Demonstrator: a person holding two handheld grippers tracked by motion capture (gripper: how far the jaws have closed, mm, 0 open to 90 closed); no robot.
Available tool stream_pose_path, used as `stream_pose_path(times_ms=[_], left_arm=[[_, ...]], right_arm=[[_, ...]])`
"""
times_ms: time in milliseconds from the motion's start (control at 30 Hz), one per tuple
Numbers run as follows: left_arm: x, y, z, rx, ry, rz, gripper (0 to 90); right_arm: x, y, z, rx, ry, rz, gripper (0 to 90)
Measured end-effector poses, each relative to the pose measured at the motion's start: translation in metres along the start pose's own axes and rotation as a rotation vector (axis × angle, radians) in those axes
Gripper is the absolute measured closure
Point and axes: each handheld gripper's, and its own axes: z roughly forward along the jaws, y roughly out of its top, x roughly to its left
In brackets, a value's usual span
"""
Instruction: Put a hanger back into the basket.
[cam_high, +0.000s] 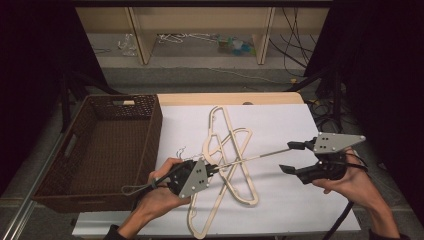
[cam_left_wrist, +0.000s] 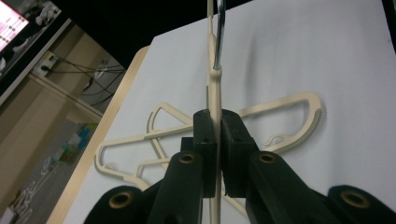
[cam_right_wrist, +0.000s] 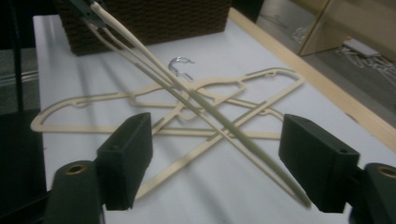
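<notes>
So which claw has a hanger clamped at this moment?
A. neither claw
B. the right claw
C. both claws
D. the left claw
D: in the left gripper view the left claw is shut on the edge of a cream hanger, while the right claw stands open, its pads apart on either side of the raised hanger without pressing on it.

You get dim, soft pictures: the white counter (cam_high: 280, 125) catches even light from above while the surroundings fall to black. Your near jaws sit out of focus, the lifted hanger (cam_right_wrist: 196, 98) blurs, and shadows stay faint.
</notes>
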Motion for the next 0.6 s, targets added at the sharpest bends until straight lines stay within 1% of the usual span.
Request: stream_pose_path(times_ms=[33,67,100,133,167,200,233,267,300,333,400,467,500,533,567,600], left_arm=[[0.005,-0.001,-0.004,0.007,0.009,-0.04,85.8],[0.008,-0.003,-0.007,0.008,0.011,-0.079,85.8],[0.012,-0.004,-0.009,0.009,0.01,-0.106,85.8],[0.012,-0.004,-0.009,0.009,0.01,-0.106,85.7],[0.018,-0.007,-0.012,-0.003,0.009,-0.162,85.7],[0.018,-0.007,-0.012,-0.003,0.009,-0.162,85.7],[0.019,-0.009,-0.013,-0.002,0.008,-0.199,85.7],[0.022,-0.01,-0.015,-0.003,0.01,-0.231,85.7],[0.026,-0.012,-0.018,-0.014,0.004,-0.282,85.8],[0.029,-0.014,-0.021,-0.011,-0.001,-0.296,85.8],[0.034,-0.017,-0.025,-0.039,-0.007,-0.368,85.8],[0.04,-0.02,-0.03,-0.067,-0.004,-0.438,85.8],[0.04,-0.02,-0.03,-0.067,-0.004,-0.438,85.8],[0.043,-0.023,-0.033,-0.088,-0.006,-0.483,85.8],[0.048,-0.026,-0.039,-0.106,-0.006,-0.523,85.8],[0.048,-0.026,-0.039,-0.106,-0.006,-0.523,85.8]], right_arm=[[0.0,-0.003,-0.004,-0.004,-0.023,-0.003,24.6],[0.0,-0.004,-0.004,-0.016,-0.028,0.001,24.6],[0.001,-0.006,-0.006,-0.027,-0.032,0.005,24.5],[0.001,-0.006,-0.006,-0.027,-0.032,0.005,24.5],[0.002,-0.007,-0.008,-0.047,-0.059,0.007,23.1],[0.003,-0.007,-0.009,-0.059,-0.073,0.012,22.9],[0.004,-0.008,-0.01,-0.061,-0.084,0.024,22.3],[0.004,-0.008,-0.01,-0.061,-0.084,0.024,22.3],[0.008,-0.01,-0.007,-0.074,-0.11,0.042,21.6],[0.01,-0.012,-0.005,-0.073,-0.109,0.047,22.1],[0.015,-0.016,0.0,-0.066,-0.099,0.042,22.8],[0.019,-0.019,0.005,-0.044,-0.072,0.041,23.1],[0.019,-0.019,0.005,-0.044,-0.072,0.041,23.1],[0.024,-0.022,0.012,-0.032,-0.044,0.037,22.6],[0.025,-0.022,0.013,-0.027,-0.04,0.036,22.7],[0.026,-0.023,0.016,-0.03,-0.036,0.036,22.7]])
